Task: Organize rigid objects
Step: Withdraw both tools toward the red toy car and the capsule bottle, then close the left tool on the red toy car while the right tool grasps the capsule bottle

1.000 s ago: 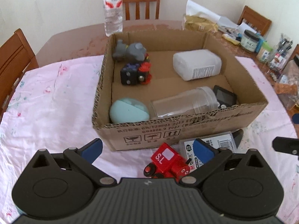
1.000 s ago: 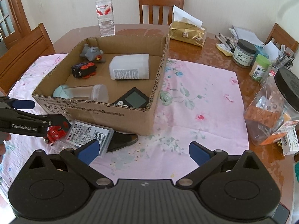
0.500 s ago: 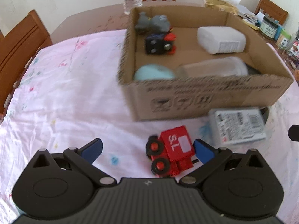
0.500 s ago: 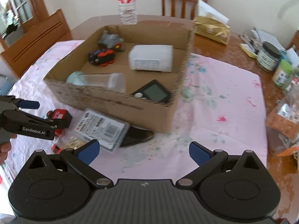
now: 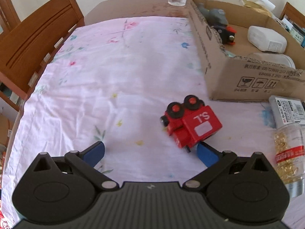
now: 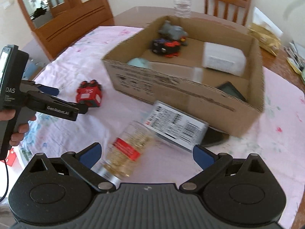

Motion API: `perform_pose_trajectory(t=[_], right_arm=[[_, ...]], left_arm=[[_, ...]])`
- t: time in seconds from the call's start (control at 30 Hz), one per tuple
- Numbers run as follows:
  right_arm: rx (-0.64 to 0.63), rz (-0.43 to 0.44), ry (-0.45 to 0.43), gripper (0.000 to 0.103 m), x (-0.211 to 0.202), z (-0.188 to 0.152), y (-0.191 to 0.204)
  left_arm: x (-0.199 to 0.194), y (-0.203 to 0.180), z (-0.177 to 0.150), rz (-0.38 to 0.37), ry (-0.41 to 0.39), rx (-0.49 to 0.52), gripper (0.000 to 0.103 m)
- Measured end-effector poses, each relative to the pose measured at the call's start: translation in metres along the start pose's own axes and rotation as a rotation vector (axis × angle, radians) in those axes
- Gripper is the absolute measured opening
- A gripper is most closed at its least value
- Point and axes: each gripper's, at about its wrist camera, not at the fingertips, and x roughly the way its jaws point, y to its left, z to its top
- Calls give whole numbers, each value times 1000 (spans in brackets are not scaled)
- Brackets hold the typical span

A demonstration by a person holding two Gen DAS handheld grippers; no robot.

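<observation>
Several things already sit in the box (image 6: pixel 190 87) at upper right, while the train (image 5: pixel 192 126) at mid-frame, bottle (image 6: pixel 125 150) and pack (image 6: pixel 175 124) wait on the desk, both my fingers spread empty.

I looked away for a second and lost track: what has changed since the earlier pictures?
The left claw swung left, away from the cardboard box, and lined up on the red toy train, which now lies tipped on its side. The right claw closed in on the capsule bottle. Both claws are open, as before; neither took hold of anything. The box's contents are unchanged.
</observation>
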Motion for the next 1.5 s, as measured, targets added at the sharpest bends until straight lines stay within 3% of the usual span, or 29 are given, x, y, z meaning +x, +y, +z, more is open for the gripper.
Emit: perform_pose_trajectory(t=[0.3, 0.47, 0.7, 0.83, 0.93, 1.23, 1.5], right_arm=[[-173, 93, -5, 103, 26, 27, 25], [-221, 149, 84, 103, 42, 26, 32], [-231, 145, 189, 103, 29, 1, 33], [-232, 77, 193, 103, 28, -14, 46], [-162, 26, 173, 103, 36, -18, 50], [-58, -125, 147, 103, 50, -20, 33], [-55, -122, 148, 103, 51, -20, 26]], left_arm=[[-3, 1, -8, -33, 2, 1, 103], [-4, 2, -10, -33, 5, -6, 103], [-7, 3, -14, -46, 7, -14, 103], [-7, 1, -15, -53, 5, -3, 103], [-7, 1, -15, -56, 5, 5, 102], [-12, -6, -11, -101, -3, 23, 102], [1, -22, 10, -103, -54, 1, 102]])
